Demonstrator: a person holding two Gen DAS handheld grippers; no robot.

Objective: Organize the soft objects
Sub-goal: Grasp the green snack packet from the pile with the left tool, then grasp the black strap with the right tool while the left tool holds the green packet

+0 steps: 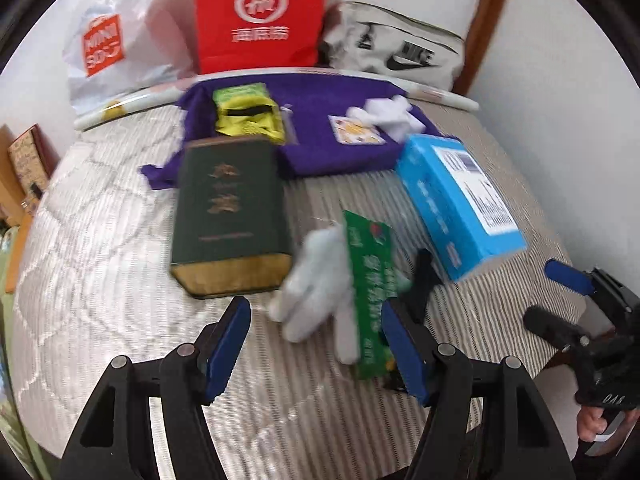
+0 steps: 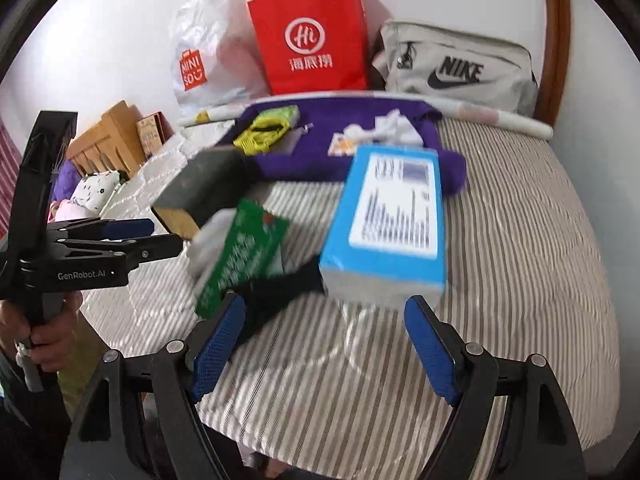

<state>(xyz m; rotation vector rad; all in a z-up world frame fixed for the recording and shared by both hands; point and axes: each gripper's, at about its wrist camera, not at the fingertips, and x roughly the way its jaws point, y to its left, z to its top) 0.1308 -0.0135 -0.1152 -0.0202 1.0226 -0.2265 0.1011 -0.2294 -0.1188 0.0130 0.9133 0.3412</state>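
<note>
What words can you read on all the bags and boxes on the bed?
"MINISO": white plastic bag.
"Hi", with Chinese characters beneath: red paper bag.
"NIKE": grey pouch.
"GenRobot.AI": left gripper.
Too blurred to read: dark green box, green packet, blue box.

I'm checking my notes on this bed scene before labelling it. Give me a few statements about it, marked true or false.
1. Both the left gripper and the right gripper hold nothing. True.
2. The blue box stands on the purple cloth. False: it lies on the striped bedding, in front of the cloth.
3. The red paper bag stands at the wall between a white plastic bag and a grey pouch. True.
4. The yellow-green item lies off the cloth. False: it lies on it.
</note>
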